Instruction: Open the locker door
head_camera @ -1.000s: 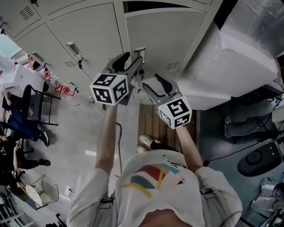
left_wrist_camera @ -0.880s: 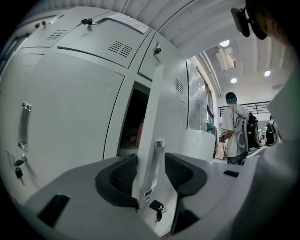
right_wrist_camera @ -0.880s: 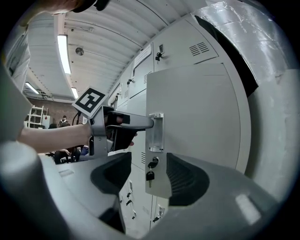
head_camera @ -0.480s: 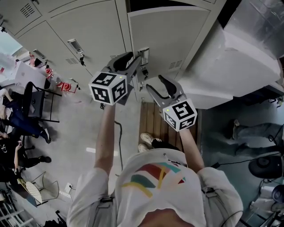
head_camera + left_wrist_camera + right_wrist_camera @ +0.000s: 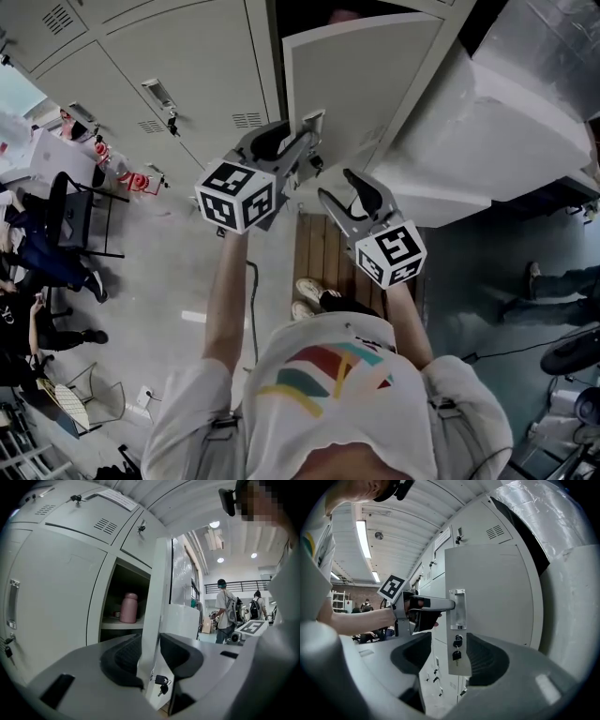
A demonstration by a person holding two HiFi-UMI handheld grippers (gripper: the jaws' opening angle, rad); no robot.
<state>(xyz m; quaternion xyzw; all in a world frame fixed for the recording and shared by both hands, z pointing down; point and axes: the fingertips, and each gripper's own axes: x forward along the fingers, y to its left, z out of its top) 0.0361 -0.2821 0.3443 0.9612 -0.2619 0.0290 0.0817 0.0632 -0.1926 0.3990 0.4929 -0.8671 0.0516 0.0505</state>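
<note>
- locker door is ajar, swung a bit out of its frame (keys dangling off it)
- my left gripper has just been closing and its pads pinch the door's edge by the handle
- my right gripper is just beside it, jaws wide apart, holding nothing
- pink bottle stands inside

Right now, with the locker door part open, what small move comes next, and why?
Probably pull the locker door wider with the left gripper: its jaws have just been closing on the door's handle edge, the door is only ajar, and the right gripper is open, holding nothing.
</note>
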